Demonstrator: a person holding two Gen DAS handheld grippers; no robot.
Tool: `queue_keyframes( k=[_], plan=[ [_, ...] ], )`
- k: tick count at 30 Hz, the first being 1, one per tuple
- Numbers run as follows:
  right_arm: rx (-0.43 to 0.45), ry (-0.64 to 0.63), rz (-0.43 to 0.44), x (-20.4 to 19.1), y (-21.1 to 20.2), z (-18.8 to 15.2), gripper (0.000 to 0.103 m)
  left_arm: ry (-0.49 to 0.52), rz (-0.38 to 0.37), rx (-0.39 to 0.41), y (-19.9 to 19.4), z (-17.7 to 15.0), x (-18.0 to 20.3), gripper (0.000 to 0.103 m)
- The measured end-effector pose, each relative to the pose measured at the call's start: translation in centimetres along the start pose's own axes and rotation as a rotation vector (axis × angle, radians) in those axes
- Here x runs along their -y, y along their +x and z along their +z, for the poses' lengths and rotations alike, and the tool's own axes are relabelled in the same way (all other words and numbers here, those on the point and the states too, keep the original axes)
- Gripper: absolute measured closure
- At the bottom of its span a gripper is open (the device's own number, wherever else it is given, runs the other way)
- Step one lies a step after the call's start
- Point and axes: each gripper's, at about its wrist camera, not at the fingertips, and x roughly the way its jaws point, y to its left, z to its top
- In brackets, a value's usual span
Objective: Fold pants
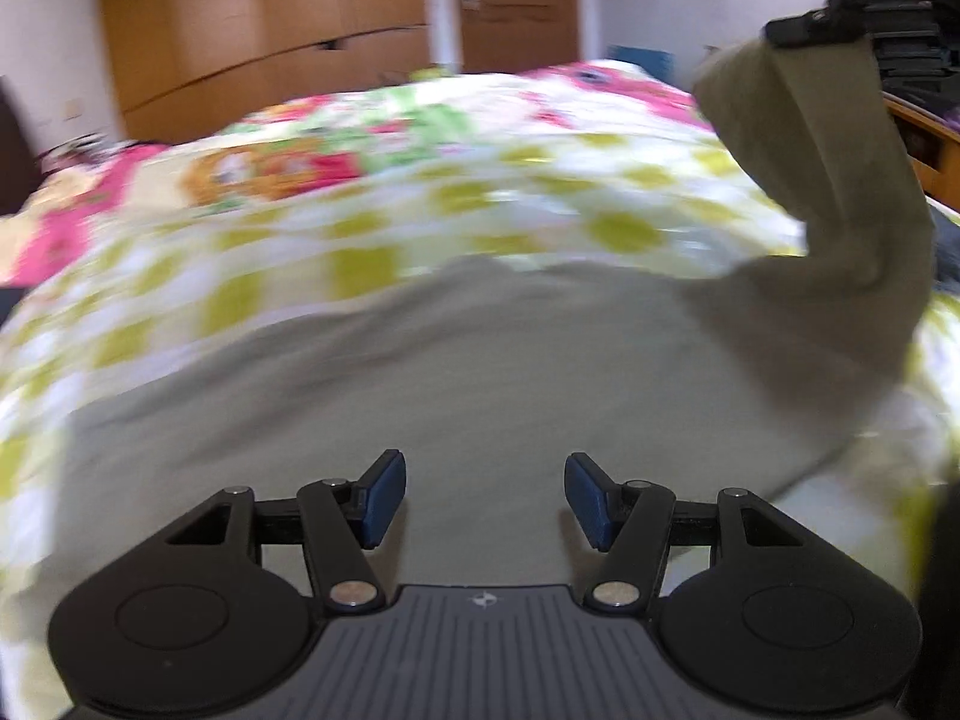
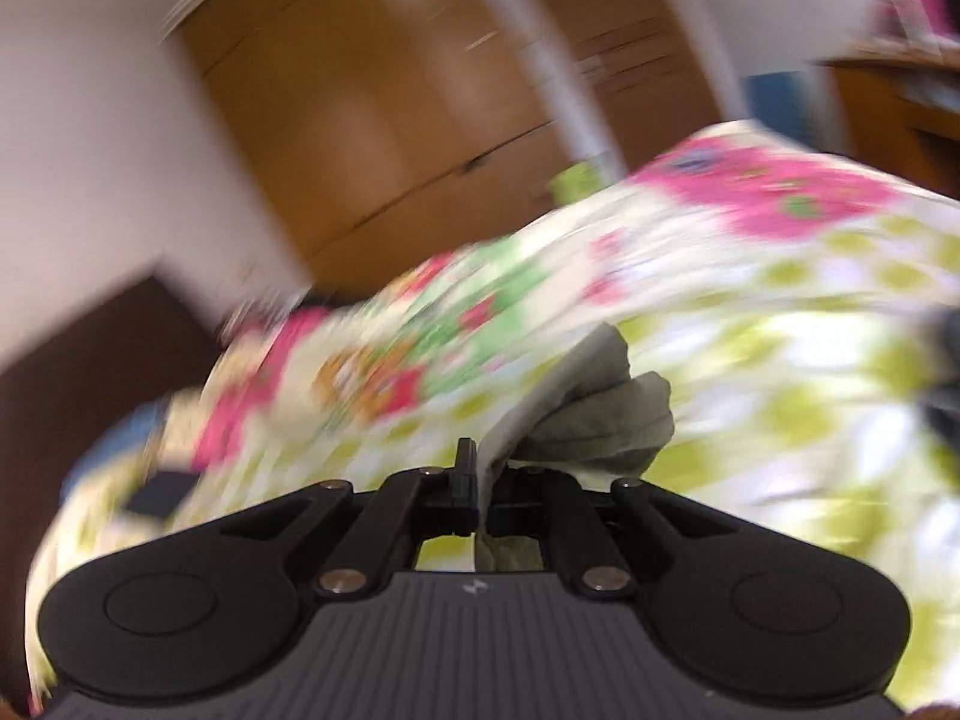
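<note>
My right jaws (image 2: 480, 474) are pressed together on a bunched edge of the pants (image 2: 600, 414), the grey-green cloth pinched between the pads and puffing out in crumpled folds just beyond and to the right of them, with a little more of it showing through the gap behind the jaws. From my left side I see that same right gripper (image 1: 822, 30) high at the upper right, with the cloth hanging from it in a long raised strip that bends down and joins the rest of the garment. My left jaws (image 1: 485, 501) stand apart, blue pads facing each other with nothing between them; they hover over the broad flat part of the pants (image 1: 450, 372), which spreads out directly below and ahead of them and reaches well to either side. The pants lie on a bed covered by a floral quilt (image 1: 360, 210) with pink flowers and yellow-green patches, which stretches beyond the cloth on every side. Behind the bed stands a wooden wardrobe (image 1: 270, 24) against a pale wall. At the far right of the left view is a dark stack of things on a wooden shelf (image 1: 924, 138), too blurred for me to make out.
</note>
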Motion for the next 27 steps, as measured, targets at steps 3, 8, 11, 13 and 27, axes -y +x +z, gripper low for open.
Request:
queue_keyframes(
  k=[3, 8, 11, 13, 27],
  plan=[
    [-0.112, -0.151, 0.073, -7.1, 4.9, -2.2, 0.098, -0.064, 0.070, 0.001, -1.3, -1.9, -3.8, 0.031],
    [-0.245, -0.463, 0.135, -18.4, 11.2, -8.6, 0.098, -0.251, 0.102, -0.015, -2.1, -5.6, -9.1, 0.031],
    [-0.309, -0.627, 0.143, -22.5, 13.3, -12.5, 0.098, -0.367, 0.055, 0.013, -2.4, -6.3, -11.1, 0.031],
    [-0.313, -0.752, 0.123, -24.2, 13.7, -14.6, 0.098, -0.407, 0.038, 0.026, -2.5, -6.8, -11.9, 0.031],
    [-0.411, -0.683, 0.112, -26.5, 16.5, -15.2, 0.096, -0.510, -0.034, 0.071, -3.0, -7.8, -14.1, 0.031]
  ],
)
